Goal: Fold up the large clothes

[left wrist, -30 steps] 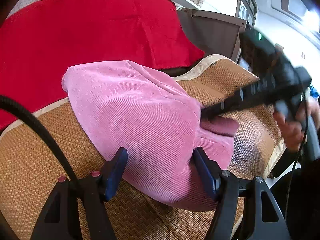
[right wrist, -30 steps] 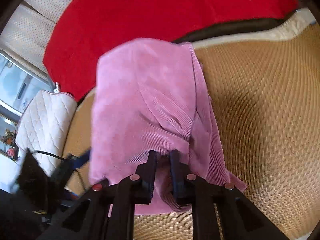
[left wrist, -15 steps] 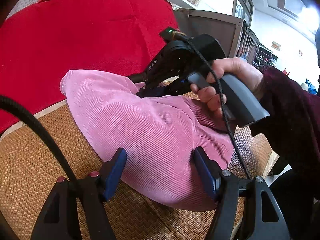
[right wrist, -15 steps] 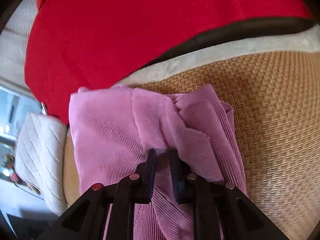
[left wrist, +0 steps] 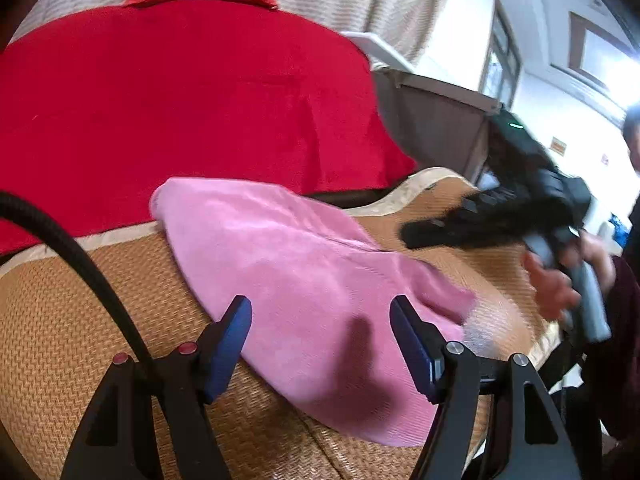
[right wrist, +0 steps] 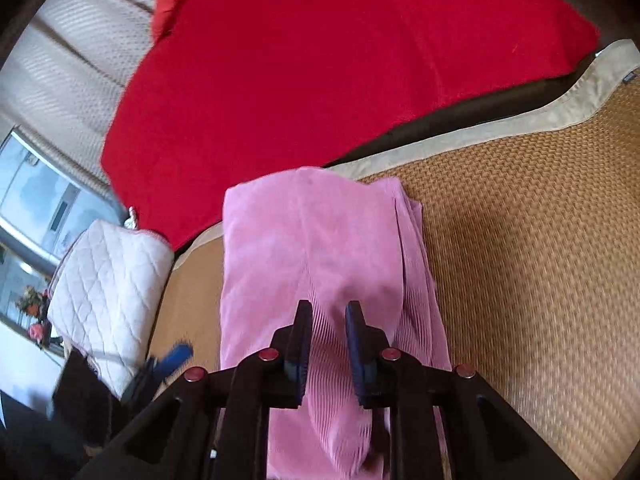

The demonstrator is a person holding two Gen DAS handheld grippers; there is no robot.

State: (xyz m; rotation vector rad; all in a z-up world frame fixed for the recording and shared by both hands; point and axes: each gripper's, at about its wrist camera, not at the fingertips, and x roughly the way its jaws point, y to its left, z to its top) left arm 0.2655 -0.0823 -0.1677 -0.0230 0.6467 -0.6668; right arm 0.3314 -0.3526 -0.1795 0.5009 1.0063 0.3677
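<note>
Woven rattan mat (left wrist: 60, 300) covers bed, red blanket (left wrist: 180, 100) behind. Pink corduroy garment (left wrist: 288, 280) lies folded into narrow stack on mat, far edge touching mat's pale border. Left gripper (left wrist: 320, 344) hovers above near end, jaws wide apart, nothing between. Right gripper (right wrist: 327, 344): jaws nearly together, opening slightly, no cloth pinched, garment beneath. Advice: let go fully, lift clear without snagging top layer, then press stack flat, align edges.

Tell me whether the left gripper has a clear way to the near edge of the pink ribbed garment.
Probably yes: the left gripper is open just above the pink ribbed garment on the woven mat, nothing between them.
</note>
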